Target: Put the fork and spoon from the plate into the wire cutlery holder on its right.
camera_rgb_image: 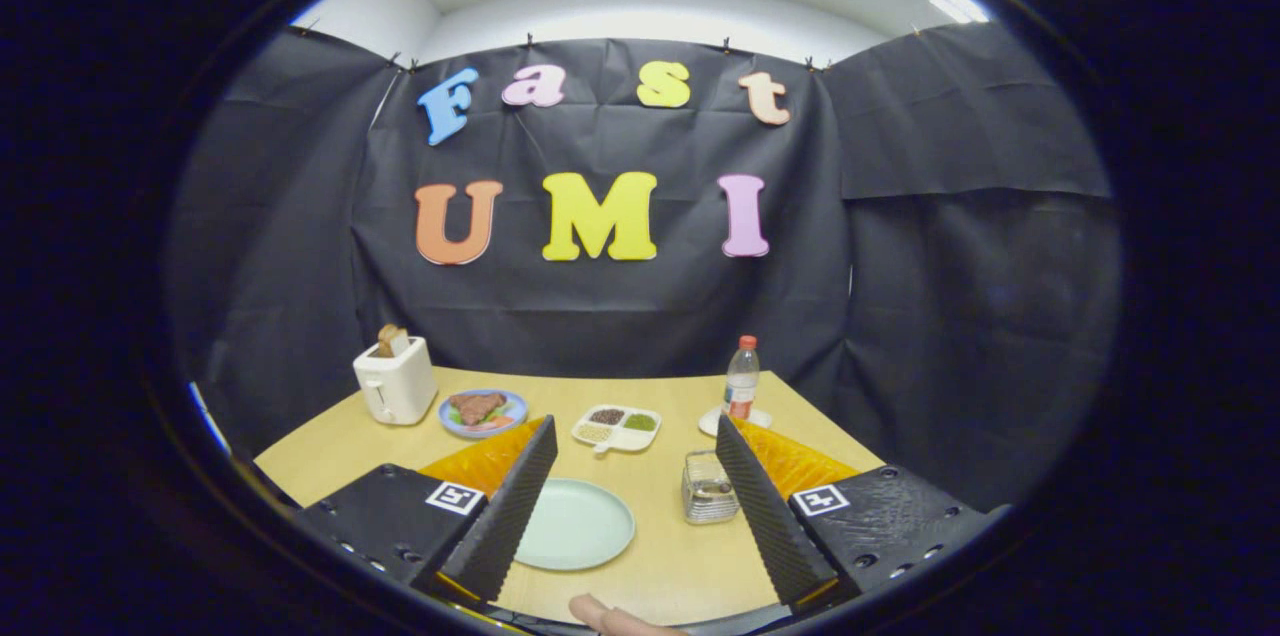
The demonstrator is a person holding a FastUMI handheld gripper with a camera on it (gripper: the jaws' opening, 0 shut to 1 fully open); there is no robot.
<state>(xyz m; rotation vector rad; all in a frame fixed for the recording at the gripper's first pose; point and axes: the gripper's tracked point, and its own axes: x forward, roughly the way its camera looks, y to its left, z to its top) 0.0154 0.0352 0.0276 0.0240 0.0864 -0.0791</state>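
Plate bare, cutlery prob. already in holder

Gripper (632, 496) hung w/ fingers wide apart, holding nothing; round pale-green plate (575, 524) (smooth, glossy) lay empty between them near the table's (660, 571) front edge. Boxy wire cutlery holder (708, 488) stood just to its right, metal glinting inside, likely fork & spoon, too small to tell, so task looked about done

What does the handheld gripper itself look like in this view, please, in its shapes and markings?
The gripper has two long, wedge-shaped fingers whose inner faces are finely ribbed. Each sits on a blocky mount with screw holes, topped by a square black-and-white marker tag. Translucent orange, faceted pieces show behind the fingers. A bare fingertip of the person shows beneath; no sleeve visible.
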